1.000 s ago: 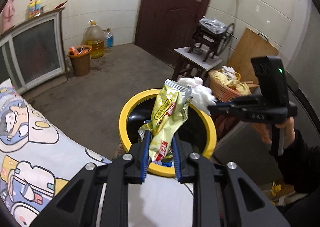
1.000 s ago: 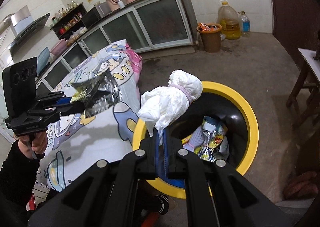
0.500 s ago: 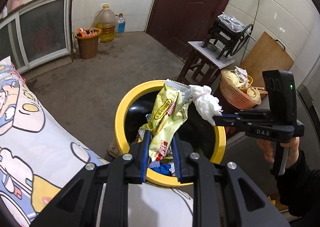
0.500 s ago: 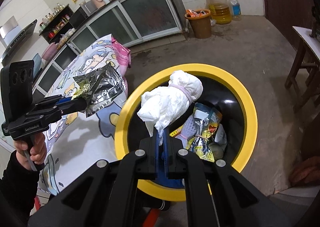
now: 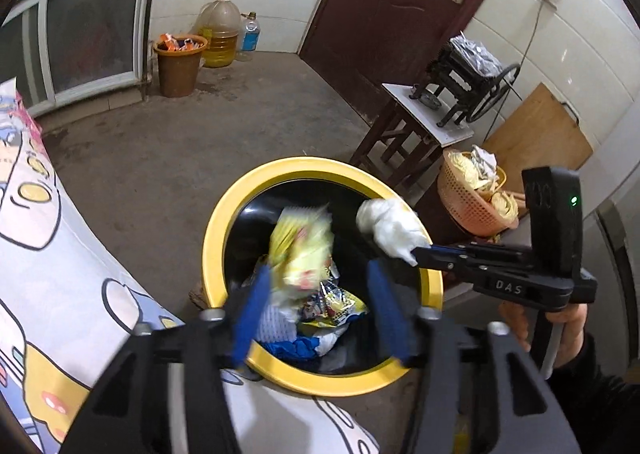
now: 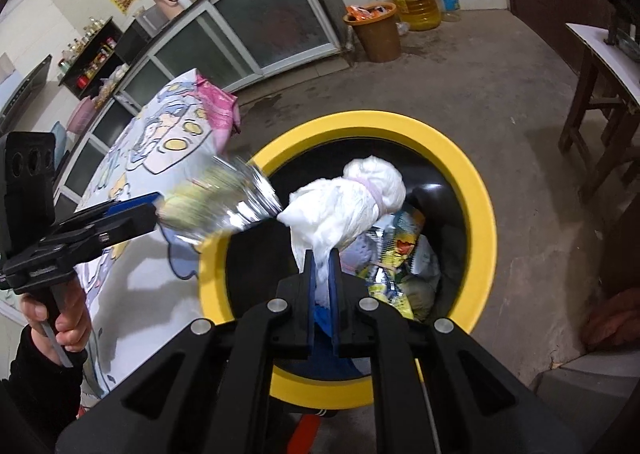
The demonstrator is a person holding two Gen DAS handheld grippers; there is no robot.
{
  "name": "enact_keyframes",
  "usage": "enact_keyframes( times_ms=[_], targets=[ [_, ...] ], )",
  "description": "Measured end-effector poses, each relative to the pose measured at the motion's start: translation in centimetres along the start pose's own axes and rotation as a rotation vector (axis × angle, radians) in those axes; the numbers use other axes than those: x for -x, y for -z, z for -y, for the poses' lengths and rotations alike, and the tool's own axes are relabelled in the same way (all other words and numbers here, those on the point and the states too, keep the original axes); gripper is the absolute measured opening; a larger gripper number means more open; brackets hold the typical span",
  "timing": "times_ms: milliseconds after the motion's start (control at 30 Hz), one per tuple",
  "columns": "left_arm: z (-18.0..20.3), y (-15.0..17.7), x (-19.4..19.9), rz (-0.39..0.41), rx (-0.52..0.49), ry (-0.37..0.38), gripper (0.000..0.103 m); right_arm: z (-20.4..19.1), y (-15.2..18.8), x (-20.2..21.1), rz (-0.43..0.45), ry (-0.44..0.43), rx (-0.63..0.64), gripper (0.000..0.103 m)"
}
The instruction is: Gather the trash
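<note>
A black bin with a yellow rim stands on the floor and holds several wrappers. My left gripper is open above it; the yellow snack wrapper is blurred and loose between its blue pads, over the bin. The same wrapper shows silver-backed in the right wrist view at the bin's left rim. My right gripper is shut on a white tied plastic bag held over the bin; the bag also shows in the left wrist view.
A table with a cartoon-print cloth sits left of the bin. A brown bucket, oil jug, wooden stool, orange basket and glass-front cabinets stand around the concrete floor.
My left gripper has opened and the yellow wrapper has come loose, dropping toward the bin. Both grippers moved further over the bin. The right gripper still grips the white bag.
</note>
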State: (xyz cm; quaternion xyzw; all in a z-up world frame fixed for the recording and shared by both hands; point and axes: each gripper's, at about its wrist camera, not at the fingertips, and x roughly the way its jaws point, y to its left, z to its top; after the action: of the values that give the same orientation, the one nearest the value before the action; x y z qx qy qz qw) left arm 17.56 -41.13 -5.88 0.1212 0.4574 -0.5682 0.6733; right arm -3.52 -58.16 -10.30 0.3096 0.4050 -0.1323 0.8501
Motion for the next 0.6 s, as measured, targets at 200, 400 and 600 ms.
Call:
enact_keyframes(
  times_ms=[200, 400, 600],
  targets=[
    [0.4, 0.2, 0.4, 0.001, 0.002, 0.001, 0.062, 1.2, 0.3, 0.5, 0.016, 0.005, -0.047, 0.05],
    [-0.1, 0.6, 2.3, 0.044, 0.026, 0.011, 0.062, 1.2, 0.4, 1.4, 0.033, 0.013, -0.051, 0.05],
    [-1.5, 1.9, 6.0, 0.141, 0.087, -0.042, 0.076, 0.5, 0.7, 2.5, 0.096, 0.061, -0.058, 0.067]
  ],
)
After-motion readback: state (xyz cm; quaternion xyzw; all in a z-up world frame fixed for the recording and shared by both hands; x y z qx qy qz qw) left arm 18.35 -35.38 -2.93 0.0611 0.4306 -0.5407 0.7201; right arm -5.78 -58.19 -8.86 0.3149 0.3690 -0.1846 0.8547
